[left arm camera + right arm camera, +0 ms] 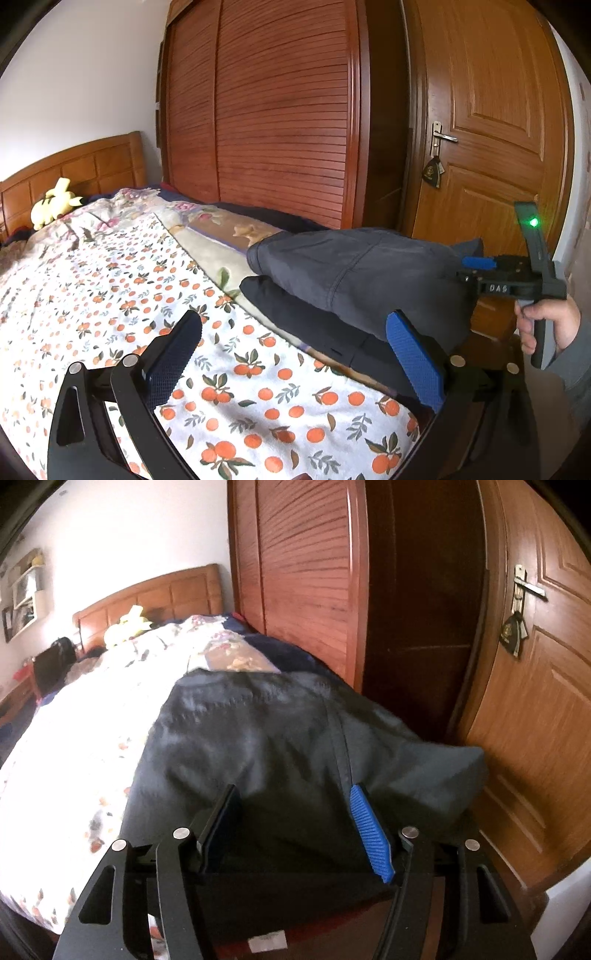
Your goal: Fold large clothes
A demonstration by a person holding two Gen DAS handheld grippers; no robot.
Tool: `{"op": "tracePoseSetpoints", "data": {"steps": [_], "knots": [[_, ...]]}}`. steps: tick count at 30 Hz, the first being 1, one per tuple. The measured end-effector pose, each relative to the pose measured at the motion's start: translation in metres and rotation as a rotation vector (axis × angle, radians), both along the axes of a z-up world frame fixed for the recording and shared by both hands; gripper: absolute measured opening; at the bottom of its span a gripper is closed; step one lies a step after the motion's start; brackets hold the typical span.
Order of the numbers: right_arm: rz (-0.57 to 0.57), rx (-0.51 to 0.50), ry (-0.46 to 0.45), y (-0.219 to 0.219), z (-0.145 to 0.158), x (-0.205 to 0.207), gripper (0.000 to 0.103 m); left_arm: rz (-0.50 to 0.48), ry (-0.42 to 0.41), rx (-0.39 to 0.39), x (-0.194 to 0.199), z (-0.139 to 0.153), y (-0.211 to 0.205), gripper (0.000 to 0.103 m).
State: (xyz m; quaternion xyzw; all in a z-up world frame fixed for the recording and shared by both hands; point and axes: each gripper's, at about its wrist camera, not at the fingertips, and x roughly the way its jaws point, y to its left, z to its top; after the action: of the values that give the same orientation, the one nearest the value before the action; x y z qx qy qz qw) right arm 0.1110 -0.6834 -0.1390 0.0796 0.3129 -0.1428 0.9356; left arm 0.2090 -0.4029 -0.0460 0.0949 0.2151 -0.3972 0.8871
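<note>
We see the bed (110, 280) under an orange-print sheet (258, 387), a louvred wardrobe (266, 110) and a door (491, 110) beyond it. The dark garment (351, 280) lies folded in layers at the bed's near right edge. Our right gripper (295, 830) has its jaws spread around the garment's raised end. Our left gripper (295, 362) hovers over the sheet beside it, jaws spread wide. A yellow plush toy (55, 203) sits by the headboard (74, 166).

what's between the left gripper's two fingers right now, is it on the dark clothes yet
Not yet. In the left wrist view the left gripper is open, and between its fingers lies only the orange-print bedsheet. The dark garment starts by its right finger.
</note>
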Motion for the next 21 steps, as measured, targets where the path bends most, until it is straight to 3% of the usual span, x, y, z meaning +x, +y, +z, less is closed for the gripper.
{"op": "tracePoseSetpoints", "data": {"steps": [4, 9, 14, 18, 21], "knots": [[-0.003, 0.029, -0.002, -0.008, -0.012, 0.002, 0.065, 0.018, 0.004, 0.006, -0.005, 0.000, 0.011, 0.101], [-0.026, -0.019, -0.022, 0.003, 0.007, -0.006, 0.065, 0.055, 0.000, 0.014, -0.014, 0.002, 0.035, 0.101], [-0.013, -0.062, -0.086, 0.028, 0.036, -0.024, 0.076, 0.107, -0.012, 0.019, -0.030, 0.005, 0.071, 0.101], [0.016, -0.073, -0.144, 0.058, 0.051, -0.036, 0.092, 0.174, -0.029, 0.024, -0.047, 0.006, 0.106, 0.101], [0.066, -0.058, -0.167, 0.090, 0.055, -0.040, 0.095, 0.236, -0.034, 0.032, -0.059, 0.005, 0.134, 0.101]]}}
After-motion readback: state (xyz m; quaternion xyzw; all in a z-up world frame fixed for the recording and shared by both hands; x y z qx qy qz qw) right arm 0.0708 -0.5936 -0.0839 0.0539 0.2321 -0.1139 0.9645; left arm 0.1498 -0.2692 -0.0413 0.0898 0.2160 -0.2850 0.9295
